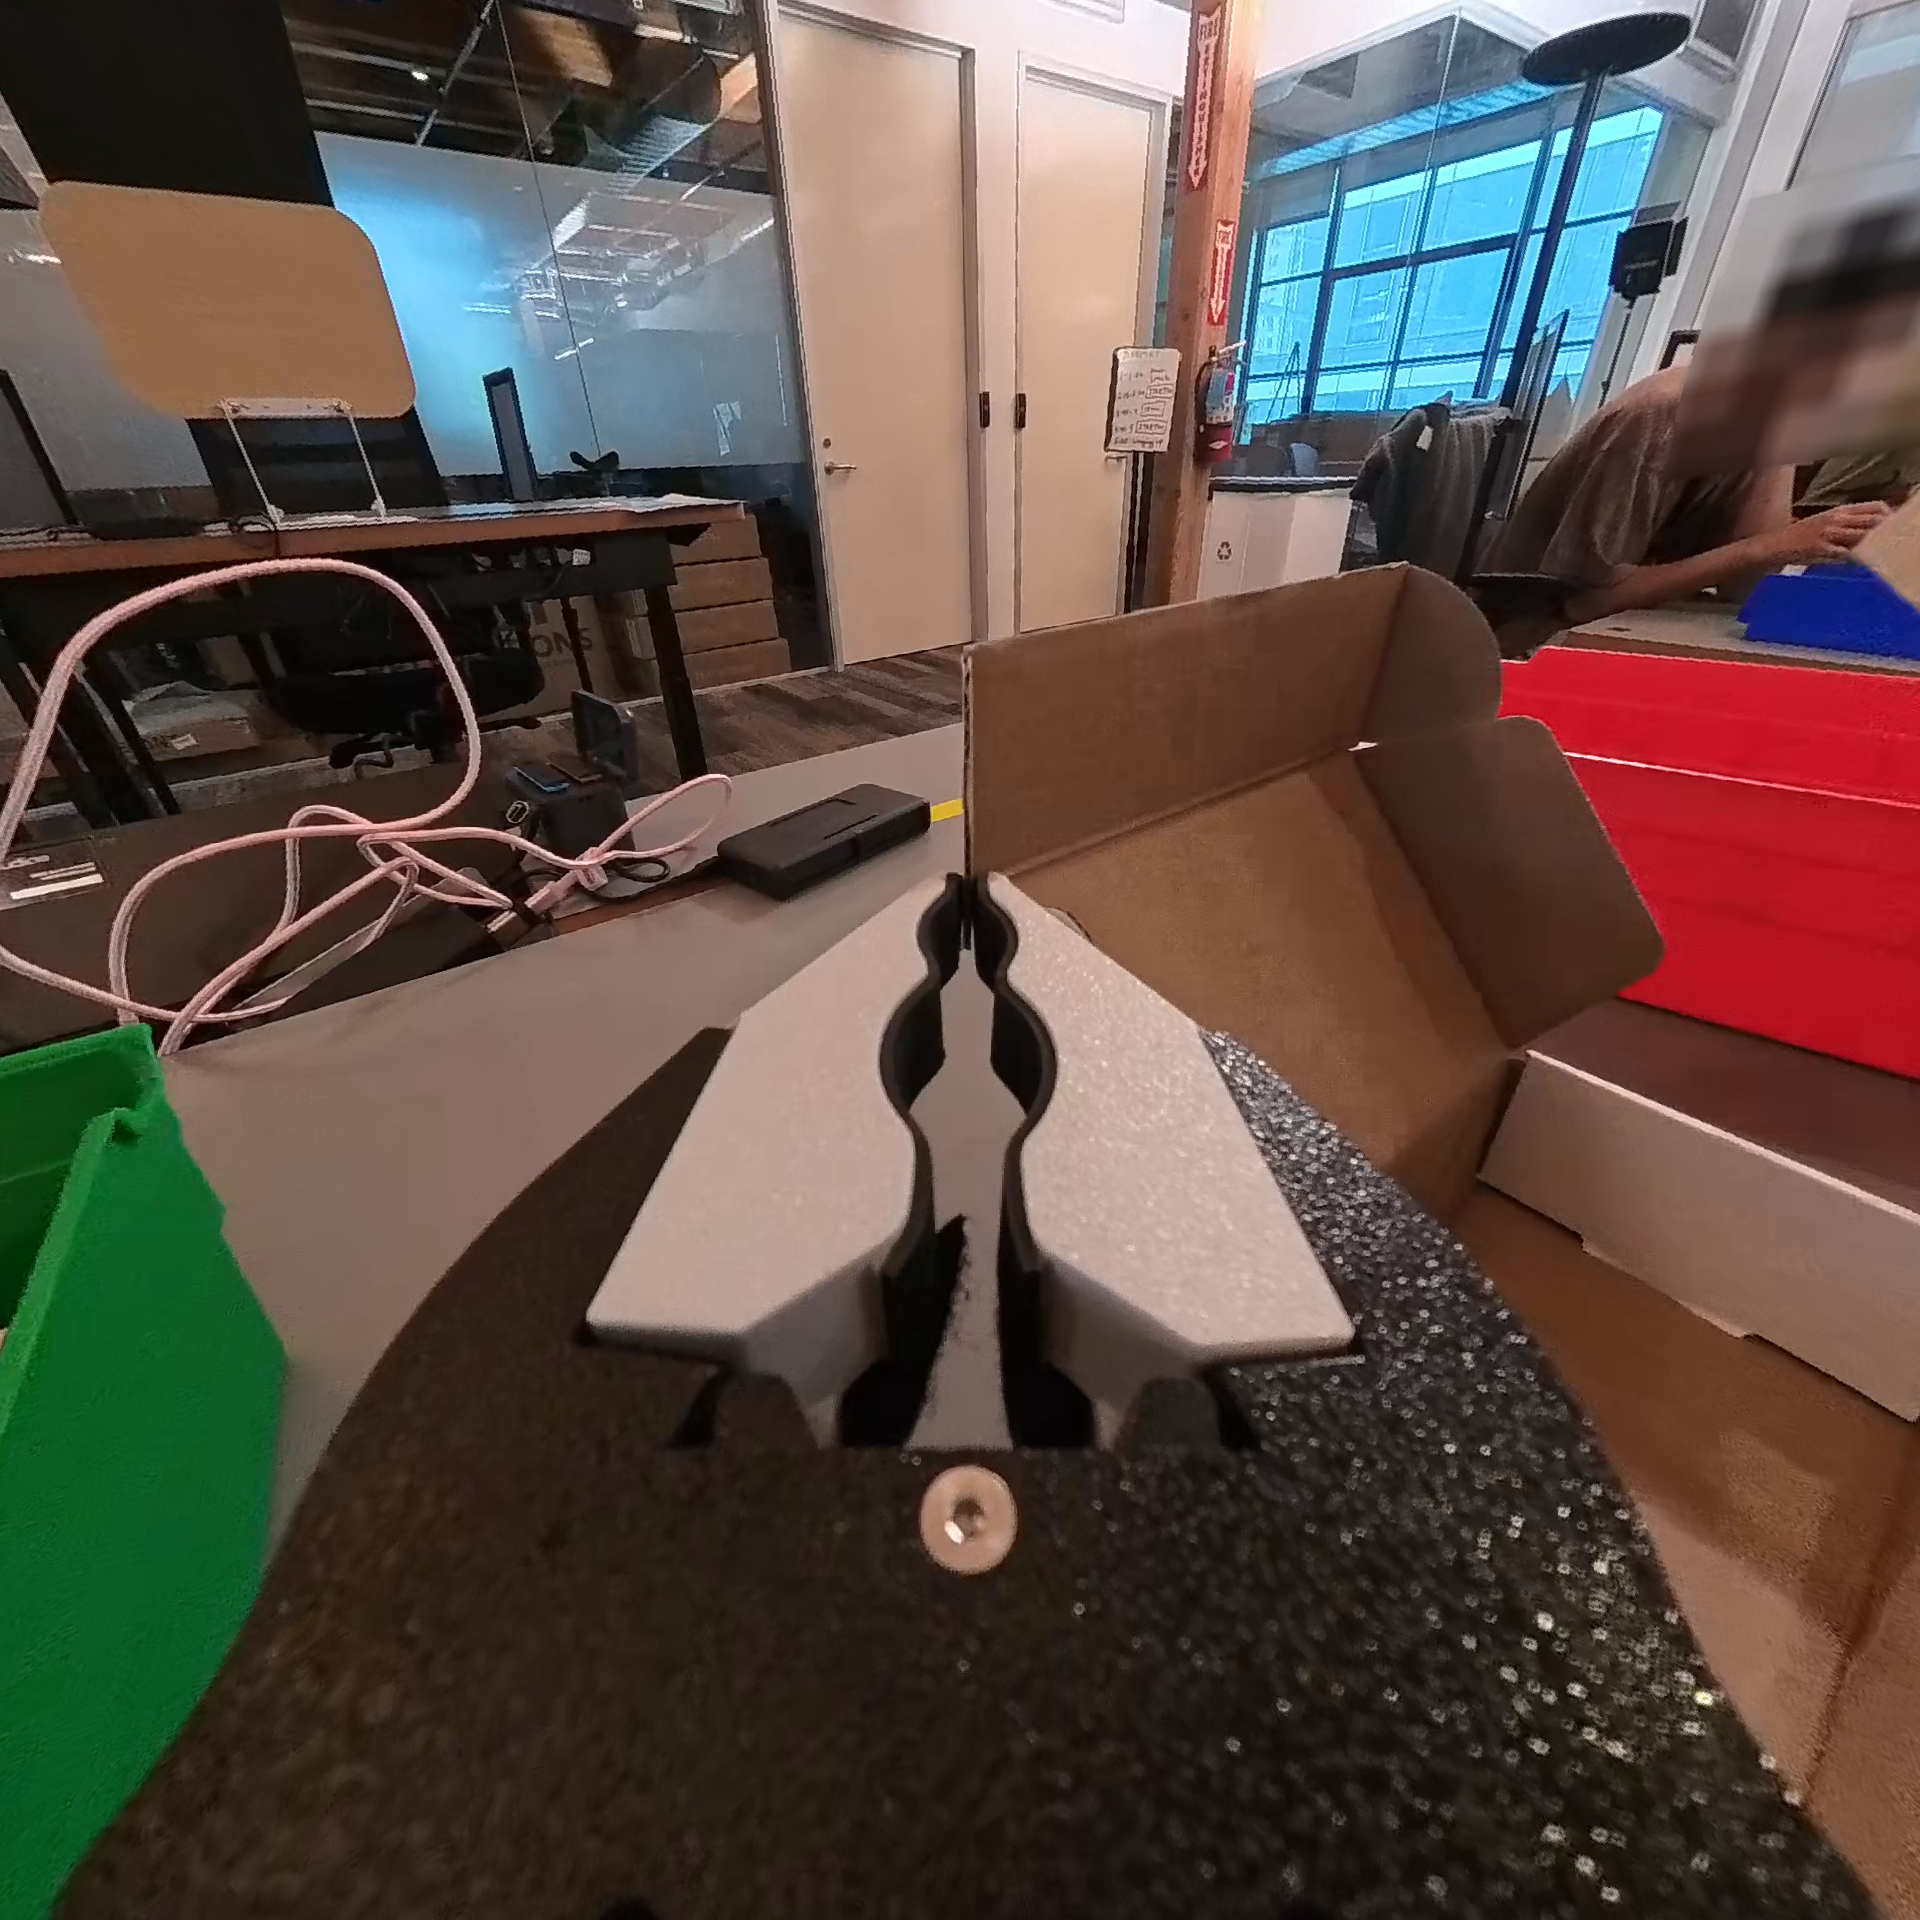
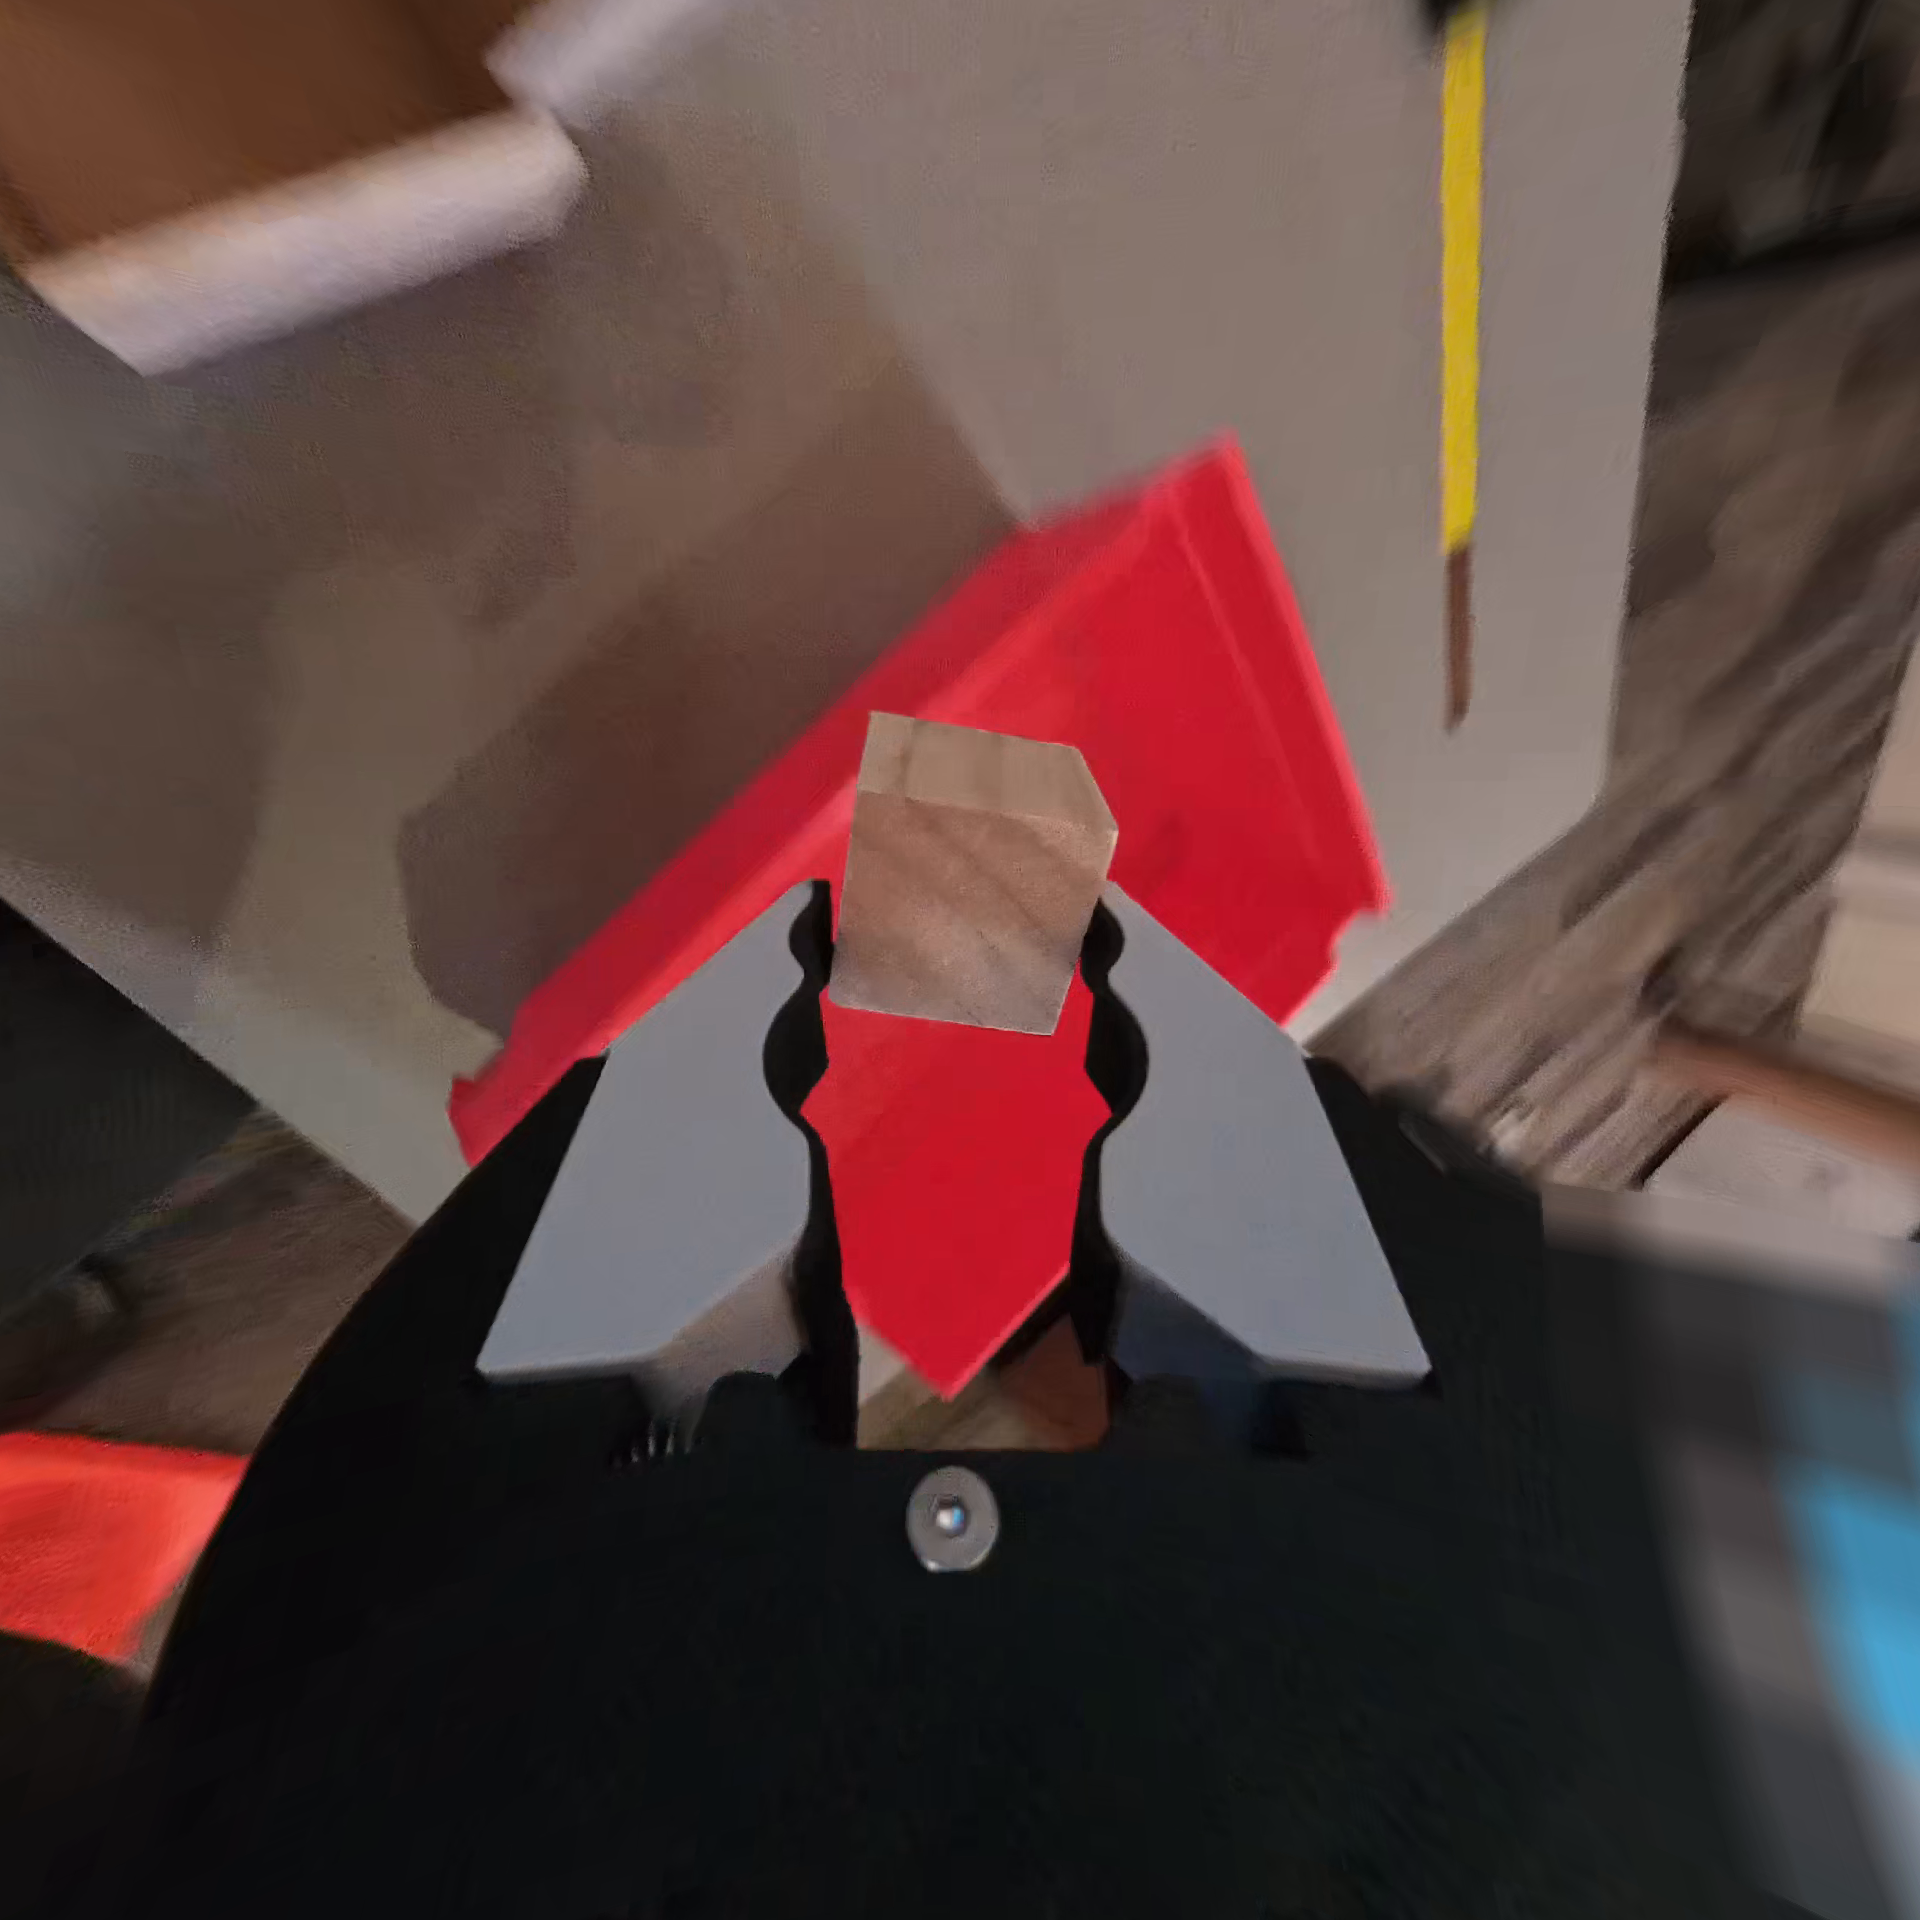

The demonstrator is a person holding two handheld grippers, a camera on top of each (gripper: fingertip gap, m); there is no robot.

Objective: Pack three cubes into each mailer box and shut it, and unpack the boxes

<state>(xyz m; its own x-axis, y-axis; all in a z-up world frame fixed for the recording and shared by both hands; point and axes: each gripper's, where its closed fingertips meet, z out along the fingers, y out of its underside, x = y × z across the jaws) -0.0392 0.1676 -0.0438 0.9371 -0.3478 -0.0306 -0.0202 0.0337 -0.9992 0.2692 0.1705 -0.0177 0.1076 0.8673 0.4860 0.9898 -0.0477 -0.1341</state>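
At the far left of the left wrist view a green bin (image 1: 114, 1351) stands on the grey table (image 1: 436, 1060), with pink cables (image 1: 312, 831) and a black case (image 1: 826, 836) behind it. To the right the mailer box (image 1: 1299, 935) lies open, plain brown cardboard inside, its lid flap standing upright and its side flaps spread. The left gripper (image 1: 967, 914) points level across the table, its fingertips pinched shut on the thin edge of the box's upright flap. A white box (image 1: 1714, 1226) and red bins (image 1: 1766, 831) lie farther right.

In the right wrist view, a wooden cube (image 2: 966, 914), pale with visible grain, is clamped between the right gripper's (image 2: 961, 956) fingertips, above a red bin (image 2: 1143, 727). The surroundings are blurred.
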